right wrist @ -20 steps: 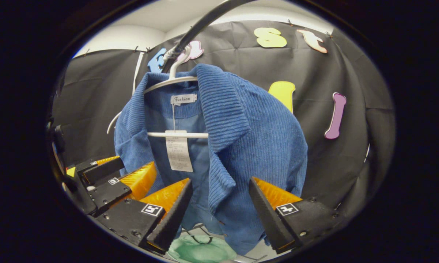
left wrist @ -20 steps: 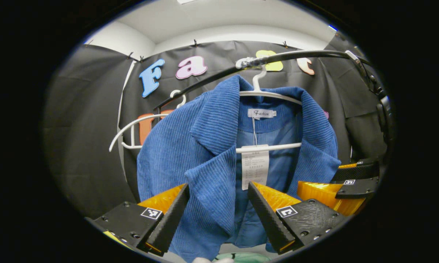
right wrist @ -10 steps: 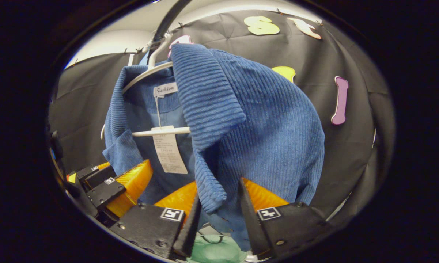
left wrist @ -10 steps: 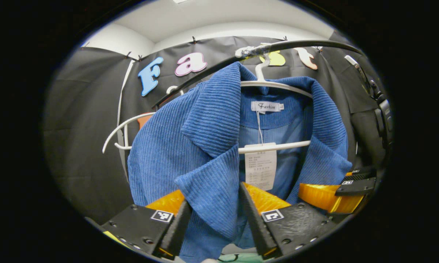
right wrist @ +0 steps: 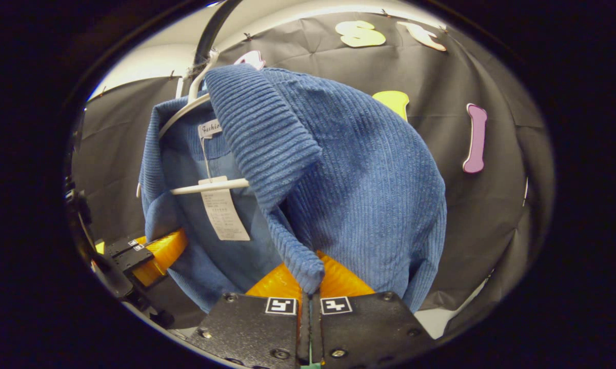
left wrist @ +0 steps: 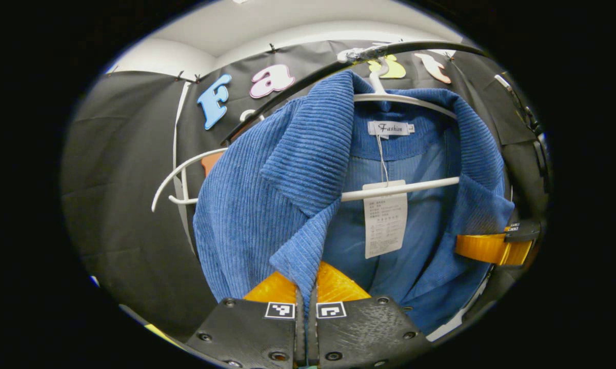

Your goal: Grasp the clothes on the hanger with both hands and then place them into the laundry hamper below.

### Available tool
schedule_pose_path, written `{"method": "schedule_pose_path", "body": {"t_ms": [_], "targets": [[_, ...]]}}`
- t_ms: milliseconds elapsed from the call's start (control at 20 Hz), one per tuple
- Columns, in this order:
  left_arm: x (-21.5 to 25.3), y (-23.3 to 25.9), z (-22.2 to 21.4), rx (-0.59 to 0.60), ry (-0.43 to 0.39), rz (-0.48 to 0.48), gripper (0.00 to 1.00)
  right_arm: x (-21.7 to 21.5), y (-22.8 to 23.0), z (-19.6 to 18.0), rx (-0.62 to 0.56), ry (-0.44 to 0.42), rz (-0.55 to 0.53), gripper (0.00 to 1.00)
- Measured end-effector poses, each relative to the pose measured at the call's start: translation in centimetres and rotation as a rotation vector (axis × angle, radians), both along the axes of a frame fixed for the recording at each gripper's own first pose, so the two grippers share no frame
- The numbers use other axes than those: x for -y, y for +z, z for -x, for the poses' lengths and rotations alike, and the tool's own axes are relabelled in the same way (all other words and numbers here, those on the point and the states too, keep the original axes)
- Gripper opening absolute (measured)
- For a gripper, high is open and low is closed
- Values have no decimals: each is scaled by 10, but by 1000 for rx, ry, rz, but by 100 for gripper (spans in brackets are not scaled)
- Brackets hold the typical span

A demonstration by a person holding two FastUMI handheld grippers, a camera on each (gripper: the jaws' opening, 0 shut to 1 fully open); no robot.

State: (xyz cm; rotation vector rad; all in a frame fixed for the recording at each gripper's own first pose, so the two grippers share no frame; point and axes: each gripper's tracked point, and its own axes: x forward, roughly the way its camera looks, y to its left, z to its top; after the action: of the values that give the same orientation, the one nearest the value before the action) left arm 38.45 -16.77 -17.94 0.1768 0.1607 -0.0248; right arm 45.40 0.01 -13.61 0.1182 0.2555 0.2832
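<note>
Change since half a second ago: both sets of jaws, then parted on either side of a front edge of the jacket, have closed onto the cloth.

Item 1, left gripper point(left wrist: 306, 302): jaws clenched on the lower tip of the jacket's lapel, cloth pinched between both fingers, seen in the left gripper view. It also shows in the right gripper view point(right wrist: 151, 251), low at the left, against the jacket's other front panel.

Item 2, blue corduroy jacket point(left wrist: 266, 195): hanging open on a white hanger point(left wrist: 400, 97), whose hook sits on a dark curved rail point(left wrist: 308, 82). A paper tag point(left wrist: 384, 218) dangles from the collar label over the hanger's crossbar. A second white hanger point(left wrist: 179, 179), bare, hangs behind the jacket at the left.

Item 3, right gripper point(right wrist: 309, 302): jaws clenched on the tip of the opposite lapel point(right wrist: 302, 261), cloth nipped between both fingers. In the left gripper view it appears at the far right point(left wrist: 492, 246), touching the jacket's edge.
</note>
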Motion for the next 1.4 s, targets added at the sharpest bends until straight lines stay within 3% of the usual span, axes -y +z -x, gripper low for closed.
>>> {"method": "schedule_pose_path", "body": {"t_ms": [250, 300, 400, 900, 950, 1000, 1050, 1100, 1150, 1400], "targets": [[-20, 9, 2, 21, 56, -54, 1, 30, 1, 3, 22, -20, 19, 4], [-28, 12, 3, 27, 75, -60, 5, 37, 1, 1, 23, -29, 14, 4], [-41, 17, 2, 35, 97, -61, 1, 49, 6, 1, 29, -48, 9, 4], [-75, 41, 4, 72, 169, -67, 5, 107, 34, -2, 91, -168, 24, 4], [-78, 43, 4, 76, 172, -70, 1, 111, 37, -3, 98, -176, 27, 4], [-80, 46, 4, 79, 174, -71, 5, 112, 38, -4, 99, -177, 25, 4], [-82, 49, 3, 82, 178, -67, 1, 113, 42, -4, 97, -177, 6, 4], [-83, 52, 2, 81, 180, -60, 5, 114, 46, -5, 92, -175, -21, 4], [-85, 57, 2, 87, 187, -54, 1, 115, 49, -5, 90, -178, -37, 4], [-90, 84, -1, 129, 206, -57, 5, 119, 68, -9, 116, -180, -53, 4]]}}
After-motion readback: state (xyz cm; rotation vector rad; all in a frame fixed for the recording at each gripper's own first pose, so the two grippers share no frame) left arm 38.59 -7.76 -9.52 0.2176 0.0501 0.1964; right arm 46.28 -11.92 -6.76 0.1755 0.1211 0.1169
